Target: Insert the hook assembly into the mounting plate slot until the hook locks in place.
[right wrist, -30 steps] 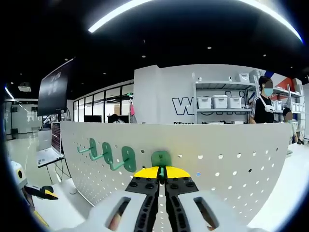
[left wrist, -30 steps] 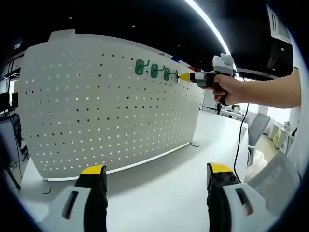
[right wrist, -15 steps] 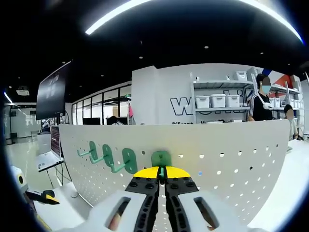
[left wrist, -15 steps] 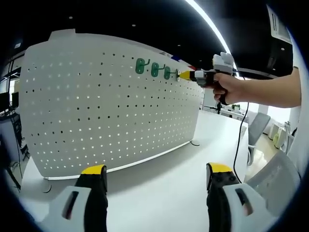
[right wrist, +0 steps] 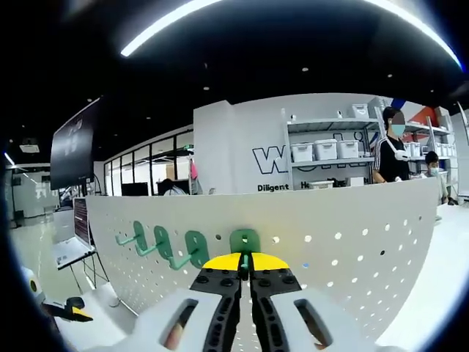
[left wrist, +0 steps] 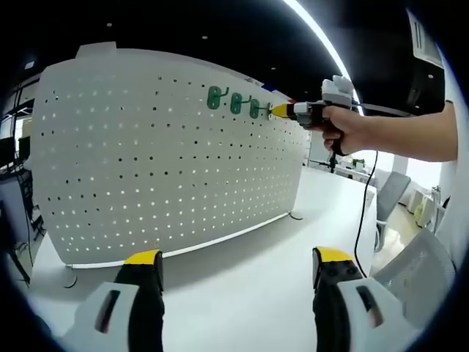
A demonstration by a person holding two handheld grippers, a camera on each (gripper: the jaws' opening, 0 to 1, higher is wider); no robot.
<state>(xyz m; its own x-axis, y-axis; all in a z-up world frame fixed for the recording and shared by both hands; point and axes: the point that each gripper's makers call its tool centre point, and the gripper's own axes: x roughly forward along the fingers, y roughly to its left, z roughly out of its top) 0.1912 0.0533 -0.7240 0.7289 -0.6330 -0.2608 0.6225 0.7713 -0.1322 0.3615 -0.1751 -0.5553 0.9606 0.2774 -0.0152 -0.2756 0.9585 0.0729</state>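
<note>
The right tool (right wrist: 245, 264) was clamped on the green hook (right wrist: 245, 240), pressed straight ahead against the pegboard (right wrist: 352, 242) near its top edge — beside three hooks (left wrist: 233, 103) already mounted. The left tool (left wrist: 234, 271) hung apart and empty over the table (left wrist: 242, 279), well away.

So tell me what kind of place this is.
Probably an open-plan workshop or lab office: a white pegboard with green hooks stands on a white table, with shelving of storage bins and a wall screen behind.
</note>
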